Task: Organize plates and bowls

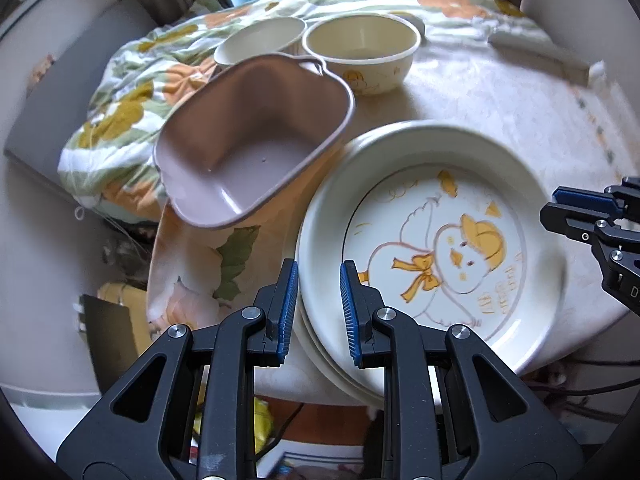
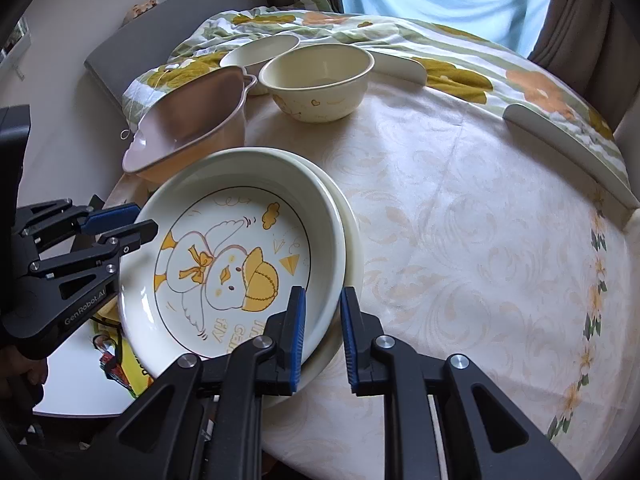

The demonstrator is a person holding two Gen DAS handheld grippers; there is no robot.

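A cream plate with a duck drawing (image 1: 440, 240) (image 2: 240, 256) lies on top of other cream plates (image 2: 354, 240) at the table's near edge. My left gripper (image 1: 319, 308) is open, its fingers either side of the stack's left rim; it also shows in the right wrist view (image 2: 120, 222). My right gripper (image 2: 323, 336) is open, its fingers either side of the stack's right rim; it also shows in the left wrist view (image 1: 568, 208). A pink-brown square bowl (image 1: 256, 140) (image 2: 188, 120) stands behind the plates. Two cream bowls (image 1: 360, 52) (image 1: 260, 40) (image 2: 316, 76) stand farther back.
The round table (image 2: 480, 220) has a pale patterned cloth. A flowered blanket (image 1: 128, 112) (image 2: 440, 48) lies heaped along its far side. White flat pieces (image 2: 568, 152) rest at the far right. A grey cushion (image 2: 160, 28) is at the left.
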